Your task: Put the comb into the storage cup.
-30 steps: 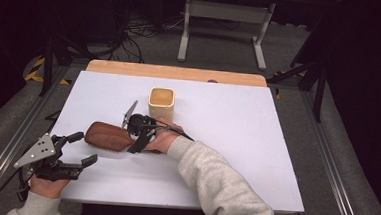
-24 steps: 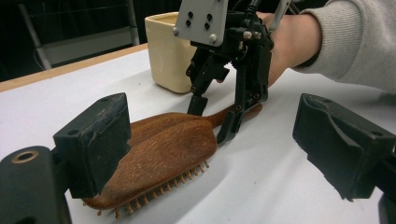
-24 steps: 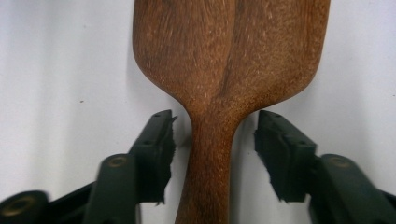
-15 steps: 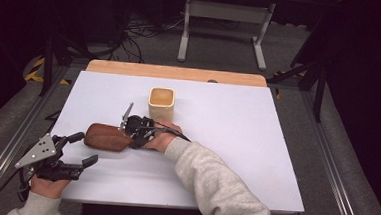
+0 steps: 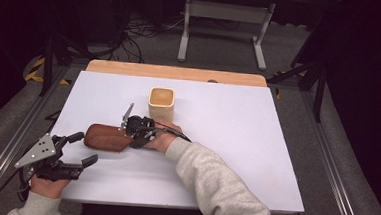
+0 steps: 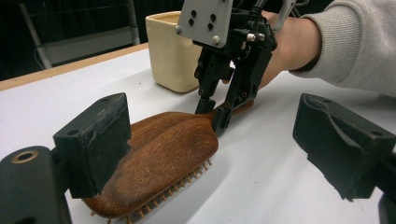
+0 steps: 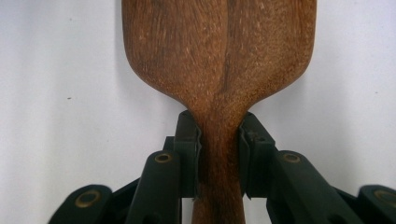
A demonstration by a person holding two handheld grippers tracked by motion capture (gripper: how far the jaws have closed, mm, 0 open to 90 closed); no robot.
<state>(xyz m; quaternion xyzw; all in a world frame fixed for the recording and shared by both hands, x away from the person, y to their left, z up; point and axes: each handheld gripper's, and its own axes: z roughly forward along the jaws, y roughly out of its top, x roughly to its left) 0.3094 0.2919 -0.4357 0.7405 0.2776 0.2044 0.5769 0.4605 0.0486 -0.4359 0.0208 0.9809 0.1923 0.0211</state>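
1. a wooden hairbrush lies bristles down on a white table; its dark brown oval back faces up.
2. the right gripper is clamped on the brush's narrow handle. in the right gripper view both black jaws press against the sides of the handle, and the wide brush head spreads out just ahead of them.
3. the right hand is behind that gripper, and a grey sleeve runs back toward the near edge of the table.
4. the left gripper sits low at the near left of the table, held by the left hand. its jaws stand wide apart with nothing between them.
5. in the left gripper view the brush head lies just ahead of those open jaws, closer to the left jaw; whether that jaw touches the wood is hard to tell.
6. a cream square cup stands upright beyond the right gripper, near it but apart from the brush.
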